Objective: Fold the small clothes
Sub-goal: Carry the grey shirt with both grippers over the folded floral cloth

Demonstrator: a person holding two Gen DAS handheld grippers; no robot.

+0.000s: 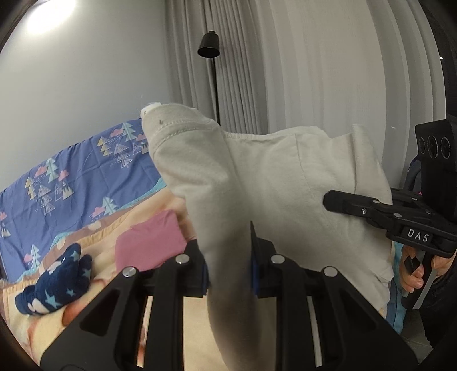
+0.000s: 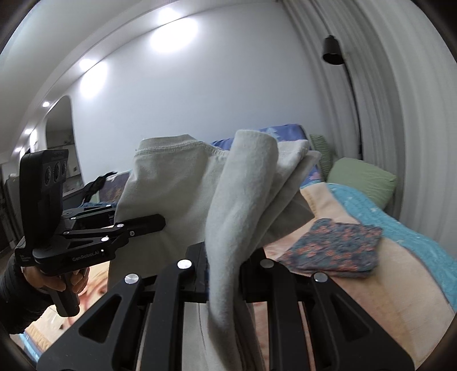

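Holding the cream garment (image 1: 280, 182) aloft in both clamped tools, left tool (image 1: 230, 271) and right tool (image 2: 224, 274), you have two pieces folded on the bed (image 2: 357, 288): floral (image 2: 334, 248), pink (image 1: 148, 242).

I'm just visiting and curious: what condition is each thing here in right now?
Cream garment: lifted off the bed, pinched by both grippers.
Left gripper: shut on it.
Right gripper: shut on it.
Pink garment: folded.
Floral garment: folded.
Star-print garment: crumpled.

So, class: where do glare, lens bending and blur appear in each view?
Left wrist view: glare patch on the wall, curtain bowed, cream garment soft up close. Right wrist view: bright spots on the wall, floor lamp pole curved.
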